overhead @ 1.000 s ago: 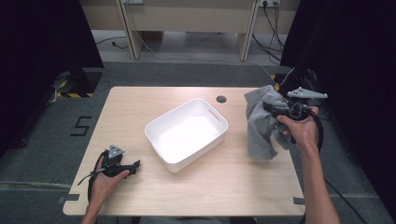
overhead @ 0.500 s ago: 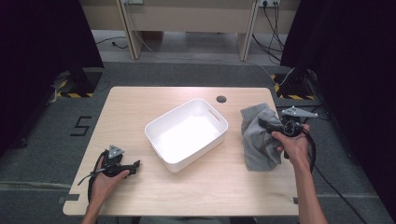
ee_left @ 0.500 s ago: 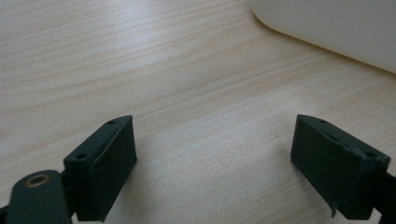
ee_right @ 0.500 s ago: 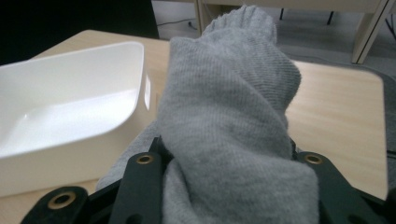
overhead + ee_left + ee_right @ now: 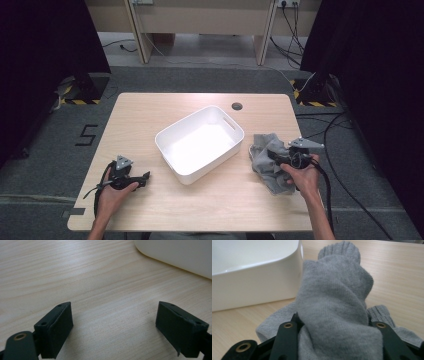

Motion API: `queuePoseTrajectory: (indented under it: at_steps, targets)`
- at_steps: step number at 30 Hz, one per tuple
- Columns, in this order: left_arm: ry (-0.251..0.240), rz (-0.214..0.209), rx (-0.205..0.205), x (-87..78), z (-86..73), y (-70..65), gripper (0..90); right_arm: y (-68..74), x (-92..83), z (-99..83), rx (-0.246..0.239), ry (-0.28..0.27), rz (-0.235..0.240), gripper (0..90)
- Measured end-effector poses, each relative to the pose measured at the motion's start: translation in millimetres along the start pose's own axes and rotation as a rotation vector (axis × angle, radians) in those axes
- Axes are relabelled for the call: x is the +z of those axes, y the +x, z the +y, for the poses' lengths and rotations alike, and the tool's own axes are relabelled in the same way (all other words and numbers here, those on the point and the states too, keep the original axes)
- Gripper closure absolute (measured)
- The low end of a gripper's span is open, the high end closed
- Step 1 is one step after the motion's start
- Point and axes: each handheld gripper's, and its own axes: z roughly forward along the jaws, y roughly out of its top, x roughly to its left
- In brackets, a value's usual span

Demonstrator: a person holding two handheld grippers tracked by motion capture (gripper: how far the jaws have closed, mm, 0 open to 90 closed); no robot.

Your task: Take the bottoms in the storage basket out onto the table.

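Observation:
A grey knitted cloth [image 5: 261, 155] lies crumpled on the wooden table [image 5: 150, 115], just right of a white plastic bin [image 5: 182, 122]. My right gripper [image 5: 273, 157] is down low at the cloth and shut on a thick fold of it. In the right gripper view the cloth [image 5: 332, 297] bulges up between the two black jaws of the right gripper [image 5: 334, 336], with the bin [image 5: 254, 290] at the left. My left gripper [image 5: 143, 178] rests on the table at the front left. It [image 5: 115, 327] is open with bare wood between its jaws, and the bin's wall [image 5: 180, 255] is ahead.
The bin is empty and sits askew in the middle of the table. A round cable hole [image 5: 237, 106] is near the far edge. Cables [image 5: 345, 150] trail over the floor to the right, and dark curtains stand on both sides.
My right hand has come down and slightly toward the front with the cloth, from hanging above the table's right side to resting on the tabletop. The left hand stayed put.

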Motion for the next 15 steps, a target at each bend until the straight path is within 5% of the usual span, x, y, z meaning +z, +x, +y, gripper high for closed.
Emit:
queuePoseTrajectory:
  at_steps: [15]
  targets:
    - [0.001, 0.001, -0.001, -0.4, -0.3, -0.1, 13.0, 43.5, -2.7, -29.8, -0.056, 0.042, 0.084, 58.8]
